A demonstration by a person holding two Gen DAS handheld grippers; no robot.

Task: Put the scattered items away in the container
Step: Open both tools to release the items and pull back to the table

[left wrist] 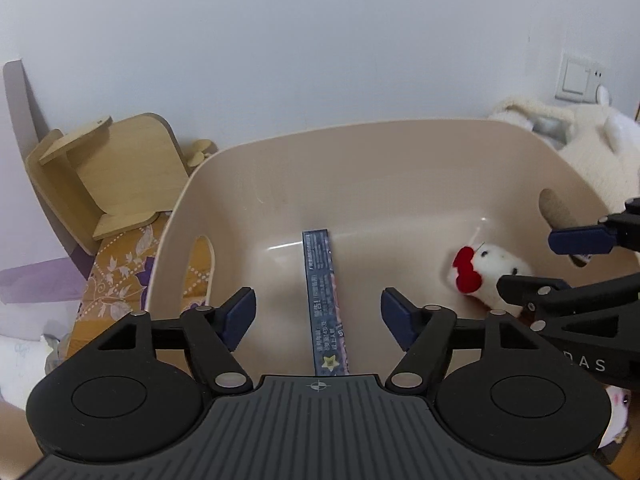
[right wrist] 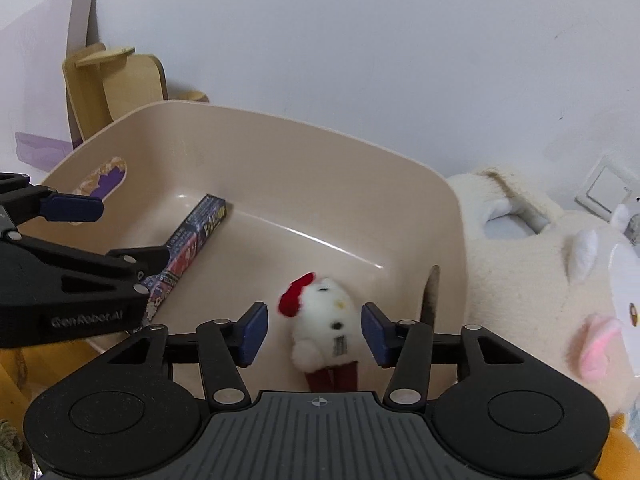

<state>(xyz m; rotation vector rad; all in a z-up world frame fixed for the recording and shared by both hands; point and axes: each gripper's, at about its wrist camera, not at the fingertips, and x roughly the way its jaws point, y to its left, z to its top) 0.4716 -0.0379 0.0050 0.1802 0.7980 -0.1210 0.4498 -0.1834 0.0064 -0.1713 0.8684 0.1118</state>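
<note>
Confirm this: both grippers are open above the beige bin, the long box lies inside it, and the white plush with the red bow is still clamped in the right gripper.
Wrong on the plush: it lies loose in the bin, between the open right gripper's fingers, as the right wrist view shows. The left gripper is open and the box is inside.

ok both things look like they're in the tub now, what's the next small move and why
Probably lift both grippers up and out of the beige tub. The long blue box and the small white plush both appear to lie on the tub floor. The left gripper and right gripper are open, with no finger visibly touching either item, so nothing is left to release here.
</note>
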